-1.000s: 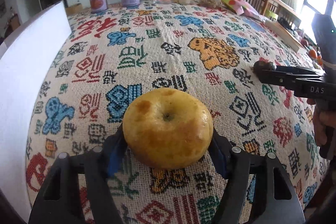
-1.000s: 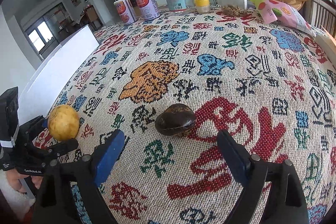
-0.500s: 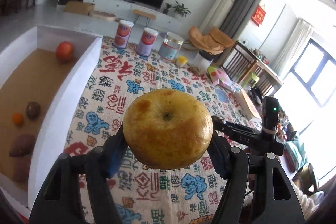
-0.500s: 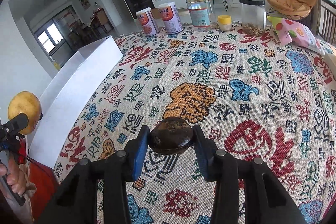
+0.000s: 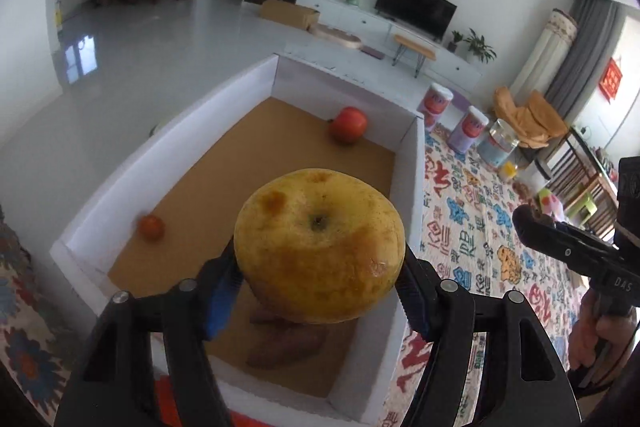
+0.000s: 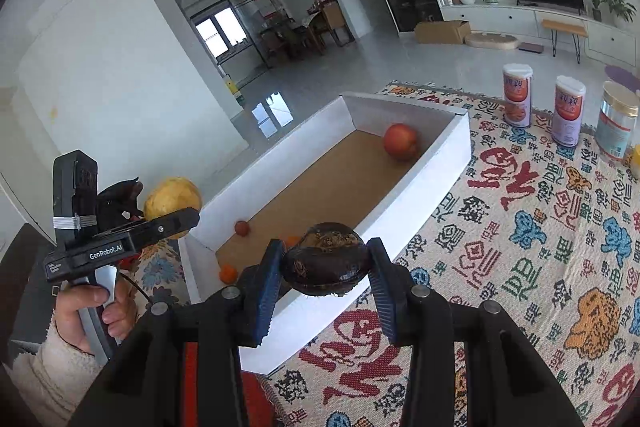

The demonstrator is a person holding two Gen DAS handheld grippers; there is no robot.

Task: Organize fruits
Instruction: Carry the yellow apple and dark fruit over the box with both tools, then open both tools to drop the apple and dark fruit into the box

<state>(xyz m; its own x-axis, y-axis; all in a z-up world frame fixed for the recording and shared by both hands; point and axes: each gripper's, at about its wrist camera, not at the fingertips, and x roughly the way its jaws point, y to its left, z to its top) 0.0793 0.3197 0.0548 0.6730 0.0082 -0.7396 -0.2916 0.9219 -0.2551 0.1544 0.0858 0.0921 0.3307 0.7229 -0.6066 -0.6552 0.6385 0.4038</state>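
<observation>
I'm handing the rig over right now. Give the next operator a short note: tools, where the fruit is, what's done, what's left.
Left tool: shut on the yellow blemished apple, over the white cardboard box.
Right tool: shut on the dark brown wrinkled fruit, at the box's near wall.
Done: red apple, small orange fruit and brown sweet potatoes lie in the box.
Left: drop both held fruits in.

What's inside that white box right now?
Inside the white box, on its brown floor: a red apple, small orange fruits and brownish sweet-potato-like pieces. The held yellow fruit hides part of the floor, so more may lie there.
</observation>
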